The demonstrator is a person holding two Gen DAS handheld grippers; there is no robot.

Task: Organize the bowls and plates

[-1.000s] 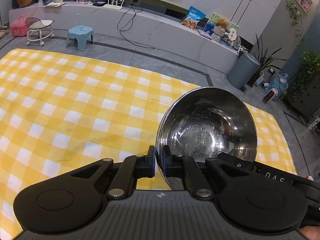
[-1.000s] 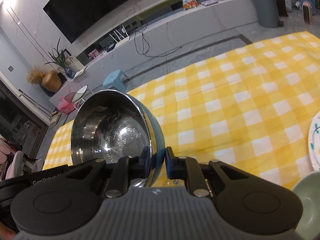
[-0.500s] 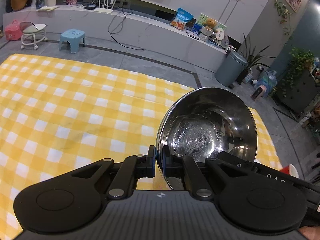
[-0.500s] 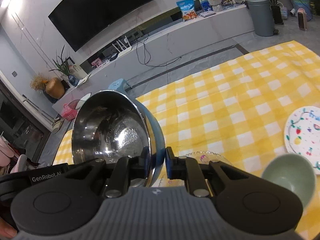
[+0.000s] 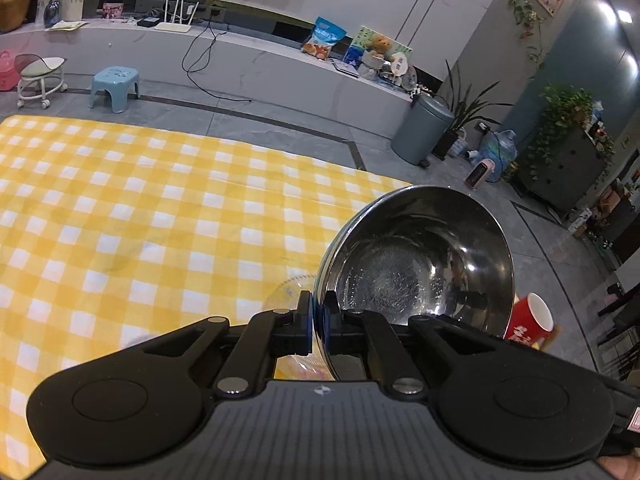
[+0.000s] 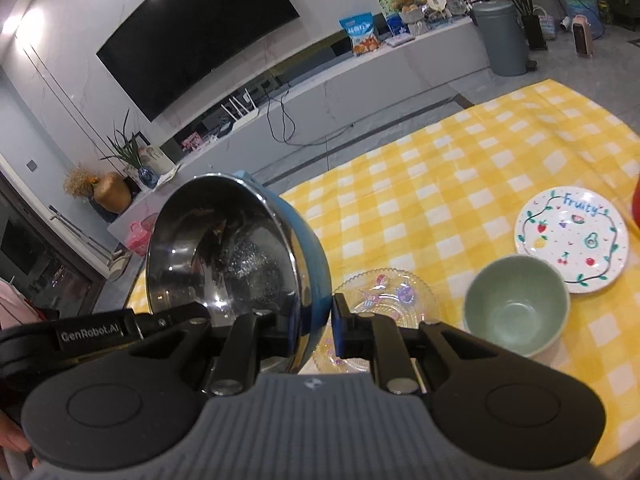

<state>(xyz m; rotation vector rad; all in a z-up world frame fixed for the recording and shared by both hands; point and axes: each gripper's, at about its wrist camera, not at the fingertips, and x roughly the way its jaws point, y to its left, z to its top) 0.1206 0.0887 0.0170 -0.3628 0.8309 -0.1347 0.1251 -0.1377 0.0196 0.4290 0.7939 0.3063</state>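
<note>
You had both claws clamped on one steel bowl (image 5: 420,260), left claw (image 5: 318,318) and right claw (image 6: 316,320) pinching opposite sides of its rim, bowl tipped up off the checked cloth (image 6: 440,168). Below the right claw lay a glass plate (image 6: 384,296); just beside it the green bowl (image 6: 516,306), then the fruit plate (image 6: 572,240) near the cloth's right edge, all crowding any set-down.

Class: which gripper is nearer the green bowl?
Right. The right gripper, clamped on the steel bowl, has the green bowl just to its right; the left gripper clamps the same steel bowl farther left, away from it.
</note>
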